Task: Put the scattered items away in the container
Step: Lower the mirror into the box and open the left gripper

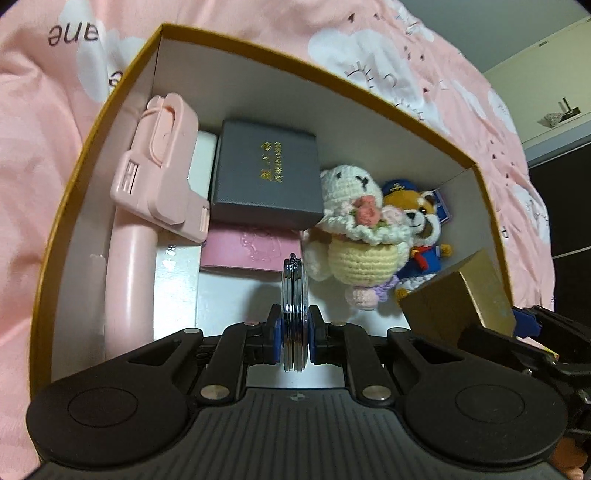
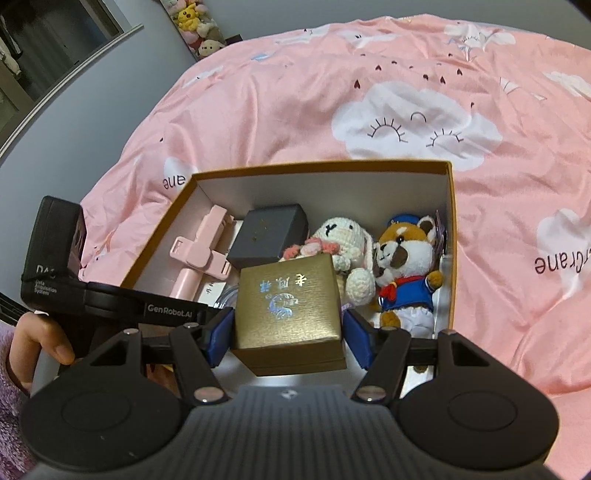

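The container is a gold-brown cardboard box [image 1: 258,46] with white inner walls, lying on pink bedding. Inside lie a pink phone-holder stick [image 1: 155,184], a grey gift box [image 1: 264,170], a flat pink case [image 1: 247,251], a crocheted white bunny [image 1: 351,236] and a plush animal in a blue sailor suit [image 1: 421,221]. My left gripper [image 1: 294,325] is shut on a clear round disc [image 1: 294,291] held on edge over the box's near side. My right gripper [image 2: 290,328] is shut on a small gold box [image 2: 288,306], above the container [image 2: 321,166], next to the bunny [image 2: 343,236].
Pink bedding with white clouds [image 2: 406,110] surrounds the container. A hand [image 2: 33,332] holds the left gripper's black body [image 2: 110,299] at the container's left side. Several plush toys [image 2: 195,26] sit far back. Dark furniture [image 1: 561,177] stands at the right.
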{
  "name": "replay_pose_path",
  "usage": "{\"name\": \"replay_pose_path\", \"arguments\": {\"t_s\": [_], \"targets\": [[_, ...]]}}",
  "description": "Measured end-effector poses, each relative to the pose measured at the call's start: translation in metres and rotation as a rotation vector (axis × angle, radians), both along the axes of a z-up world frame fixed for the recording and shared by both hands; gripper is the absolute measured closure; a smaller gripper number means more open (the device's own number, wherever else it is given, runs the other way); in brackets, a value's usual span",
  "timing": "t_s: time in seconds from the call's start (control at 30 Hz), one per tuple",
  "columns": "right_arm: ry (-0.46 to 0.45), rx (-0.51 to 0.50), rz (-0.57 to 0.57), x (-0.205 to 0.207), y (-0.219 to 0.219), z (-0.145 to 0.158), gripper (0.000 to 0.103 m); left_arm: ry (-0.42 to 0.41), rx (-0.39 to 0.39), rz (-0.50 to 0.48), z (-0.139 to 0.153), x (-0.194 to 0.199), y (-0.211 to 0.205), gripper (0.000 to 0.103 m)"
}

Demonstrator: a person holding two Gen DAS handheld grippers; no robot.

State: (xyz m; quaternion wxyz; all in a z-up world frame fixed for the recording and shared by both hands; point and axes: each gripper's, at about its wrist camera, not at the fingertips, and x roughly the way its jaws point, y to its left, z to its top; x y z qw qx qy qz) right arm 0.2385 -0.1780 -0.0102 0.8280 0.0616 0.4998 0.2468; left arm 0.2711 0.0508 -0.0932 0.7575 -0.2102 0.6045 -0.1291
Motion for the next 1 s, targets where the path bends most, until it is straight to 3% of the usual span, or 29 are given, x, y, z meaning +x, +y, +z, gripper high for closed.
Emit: {"name": "replay_pose_path", "arguments": {"t_s": [0.1, 0.37, 0.57, 0.73, 0.8, 1.0], "targets": [[0.01, -0.001, -0.001, 0.002, -0.001, -0.003, 0.037, 0.02, 0.002, -0.002, -0.003, 0.002, 0.001, 0.088], [0.031, 0.0, 0.001, 0.002, 0.001, -0.009, 0.037, 0.033, 0.14, -0.019, 0.0, 0.003, -0.004, 0.075], [0.038, -0.004, 0.003, 0.0, 0.003, -0.013, 0.037, 0.022, 0.23, -0.019, 0.007, -0.002, -0.005, 0.073], [0.046, -0.011, 0.006, 0.0, 0.004, -0.015, 0.037, 0.048, 0.232, -0.021, 0.007, 0.001, -0.004, 0.073], [0.049, -0.012, 0.009, 0.0, 0.005, -0.015, 0.037, 0.054, 0.217, -0.013, 0.009, 0.001, -0.001, 0.067], [0.05, -0.013, 0.009, -0.001, 0.004, -0.016, 0.037, 0.009, 0.225, -0.001, 0.021, -0.001, 0.003, 0.066]]}}
